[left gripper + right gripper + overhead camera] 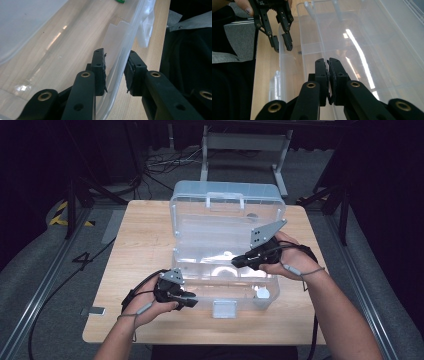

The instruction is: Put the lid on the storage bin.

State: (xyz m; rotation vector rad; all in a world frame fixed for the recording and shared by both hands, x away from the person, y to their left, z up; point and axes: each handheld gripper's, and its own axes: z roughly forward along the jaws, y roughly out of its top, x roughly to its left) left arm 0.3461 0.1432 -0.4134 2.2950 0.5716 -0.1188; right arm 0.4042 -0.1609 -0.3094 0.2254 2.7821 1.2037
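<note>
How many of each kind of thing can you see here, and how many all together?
Clear plastic box: 1
Black grippers: 2, the left gripper and the right gripper
Hands: 2, the left hand and the right hand
Wooden table: 1
Total: 6

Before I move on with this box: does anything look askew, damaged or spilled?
Nothing stands out. The clear plastic storage box sits square on the wooden table, lid upright, no cracks or spills. The left gripper straddles its front wall; the right gripper is shut over the box.
</note>
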